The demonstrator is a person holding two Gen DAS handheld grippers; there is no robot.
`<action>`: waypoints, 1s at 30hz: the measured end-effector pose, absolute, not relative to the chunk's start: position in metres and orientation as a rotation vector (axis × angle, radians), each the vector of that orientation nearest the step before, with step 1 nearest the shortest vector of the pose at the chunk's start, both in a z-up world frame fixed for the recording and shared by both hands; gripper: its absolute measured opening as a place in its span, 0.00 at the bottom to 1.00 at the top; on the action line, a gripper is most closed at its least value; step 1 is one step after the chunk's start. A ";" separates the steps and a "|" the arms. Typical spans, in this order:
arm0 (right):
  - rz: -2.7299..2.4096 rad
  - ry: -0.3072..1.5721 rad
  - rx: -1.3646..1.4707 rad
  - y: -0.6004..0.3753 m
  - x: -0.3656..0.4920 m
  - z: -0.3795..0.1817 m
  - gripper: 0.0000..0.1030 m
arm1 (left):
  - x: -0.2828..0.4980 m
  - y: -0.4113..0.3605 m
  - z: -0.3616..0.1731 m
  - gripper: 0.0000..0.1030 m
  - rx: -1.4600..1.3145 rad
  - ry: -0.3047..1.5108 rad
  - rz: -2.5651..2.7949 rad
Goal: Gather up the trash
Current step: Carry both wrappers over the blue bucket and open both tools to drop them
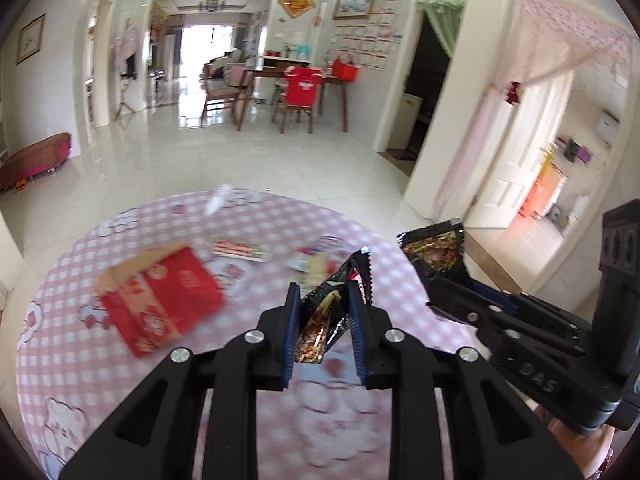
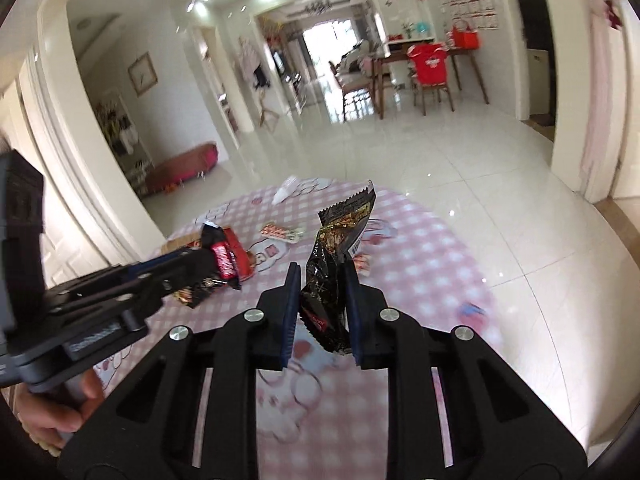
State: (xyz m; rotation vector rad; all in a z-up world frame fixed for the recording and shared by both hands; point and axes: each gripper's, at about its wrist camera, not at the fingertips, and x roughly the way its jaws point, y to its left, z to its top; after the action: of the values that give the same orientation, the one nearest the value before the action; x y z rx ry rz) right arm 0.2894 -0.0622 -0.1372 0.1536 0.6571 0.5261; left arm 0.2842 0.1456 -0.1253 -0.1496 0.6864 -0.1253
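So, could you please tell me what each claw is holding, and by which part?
Left claw pinches a black snack wrapper across its lower middle; right claw grips another black wrapper at its lower half.

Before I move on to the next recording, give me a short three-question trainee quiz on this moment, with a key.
1. True or false: both grippers are closed on black snack wrappers.
2. Which lies on the checked tablecloth to the left of the left gripper in its own view? A) a red box B) a green bottle C) a white plate
3. Fill in: in the right wrist view, the right gripper holds its wrapper with the serrated end pointing ____.

Key:
1. True: the left gripper clamps one wrapper, the right another.
2. A, the red box.
3. Up.
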 end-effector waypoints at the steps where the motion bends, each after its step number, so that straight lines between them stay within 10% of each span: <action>1: 0.519 0.653 0.168 -0.072 0.285 -0.136 0.21 | 0.282 0.131 -0.124 0.22 -0.140 0.689 -0.148; 26: 0.026 0.592 0.514 -0.388 0.155 -0.219 0.21 | 0.295 -0.188 -0.225 0.23 0.092 0.984 -0.635; 30: -0.015 0.593 0.541 -0.403 0.150 -0.231 0.21 | 0.300 -0.214 -0.245 0.58 0.129 1.029 -0.614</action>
State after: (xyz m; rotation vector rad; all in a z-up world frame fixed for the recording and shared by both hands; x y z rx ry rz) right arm 0.1501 -0.4027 -0.2311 0.5412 0.5931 -0.0148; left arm 0.3003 -0.2137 -0.2451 0.1292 1.0292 -0.6138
